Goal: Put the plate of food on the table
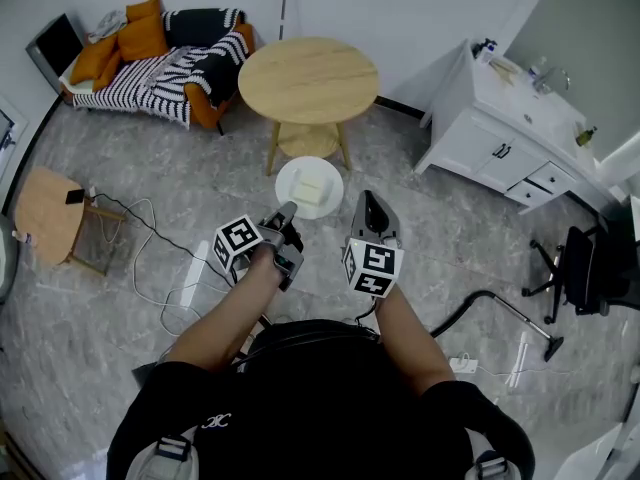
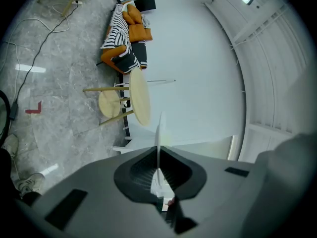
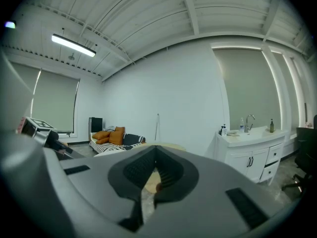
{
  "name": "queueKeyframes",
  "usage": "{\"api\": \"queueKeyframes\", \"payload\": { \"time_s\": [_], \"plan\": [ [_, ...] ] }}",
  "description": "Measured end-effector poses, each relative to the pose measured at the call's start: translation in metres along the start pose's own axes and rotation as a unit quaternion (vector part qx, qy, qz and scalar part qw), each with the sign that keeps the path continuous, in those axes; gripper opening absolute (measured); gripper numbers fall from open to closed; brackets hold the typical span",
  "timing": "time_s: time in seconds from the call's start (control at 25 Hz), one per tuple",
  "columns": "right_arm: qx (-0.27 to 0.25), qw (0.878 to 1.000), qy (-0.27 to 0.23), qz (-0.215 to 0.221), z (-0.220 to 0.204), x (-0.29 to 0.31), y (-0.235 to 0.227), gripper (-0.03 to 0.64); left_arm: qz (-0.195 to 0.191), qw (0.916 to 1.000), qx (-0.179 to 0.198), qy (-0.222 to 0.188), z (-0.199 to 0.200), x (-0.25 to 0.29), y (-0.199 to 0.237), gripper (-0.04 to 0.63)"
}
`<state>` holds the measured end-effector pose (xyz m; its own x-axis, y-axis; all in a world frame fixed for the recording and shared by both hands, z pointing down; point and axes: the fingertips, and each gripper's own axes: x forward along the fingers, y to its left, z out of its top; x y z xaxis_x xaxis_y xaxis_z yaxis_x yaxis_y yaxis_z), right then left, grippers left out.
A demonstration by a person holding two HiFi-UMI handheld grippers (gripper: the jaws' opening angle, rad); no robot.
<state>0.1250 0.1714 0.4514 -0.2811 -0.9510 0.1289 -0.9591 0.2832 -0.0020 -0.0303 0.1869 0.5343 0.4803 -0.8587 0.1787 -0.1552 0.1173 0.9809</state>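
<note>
- Tongs on your left, the left tongs (image 1: pixel 288 211), are clamped on the near rim of the white plate (image 1: pixel 326 206). The plate juts forward from their tip, held in the air over the floor (image 1: pixel 430 228).
- Pale food (image 1: pixel 310 188), a blocky piece, lies near the middle of the plate. Only the head view shows it.
- In the left gripper view the plate (image 2: pixel 159 130) is a thin white edge running straight out between the two jaws, which press on it from both sides. The food cannot be seen there.
- Your right tongs (image 1: pixel 368 201) hang just to the right of the plate. In the head view they look clear of it.
- The right gripper view shows the right tongs (image 3: pixel 156 150) with their jaws closed together and nothing held.
- The round wooden tabletop (image 1: pixel 308 78) stands ahead of both tongs, beyond the plate and apart from it. The left gripper view shows the tabletop (image 2: pixel 140 95) turned on its side. The right gripper view shows only a strip of it above the jaws.
- A sofa (image 1: pixel 160 58) sits ahead and left of the left tongs, and a white cabinet (image 1: pixel 500 118) with a sink sits ahead and right of the right tongs. The right gripper view takes in both; the left gripper view catches only the sofa.
</note>
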Motion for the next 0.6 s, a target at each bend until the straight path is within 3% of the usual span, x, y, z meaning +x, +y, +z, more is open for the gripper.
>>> {"api": "queueKeyframes", "payload": {
  "time_s": [0.6],
  "plan": [
    [0.008, 1.0, 0.014, -0.001, -0.016, -0.008, 0.045, 0.005, -0.004, 0.9996, -0.022, 0.016, 0.021, -0.028, 0.014, 0.023]
  ]
}}
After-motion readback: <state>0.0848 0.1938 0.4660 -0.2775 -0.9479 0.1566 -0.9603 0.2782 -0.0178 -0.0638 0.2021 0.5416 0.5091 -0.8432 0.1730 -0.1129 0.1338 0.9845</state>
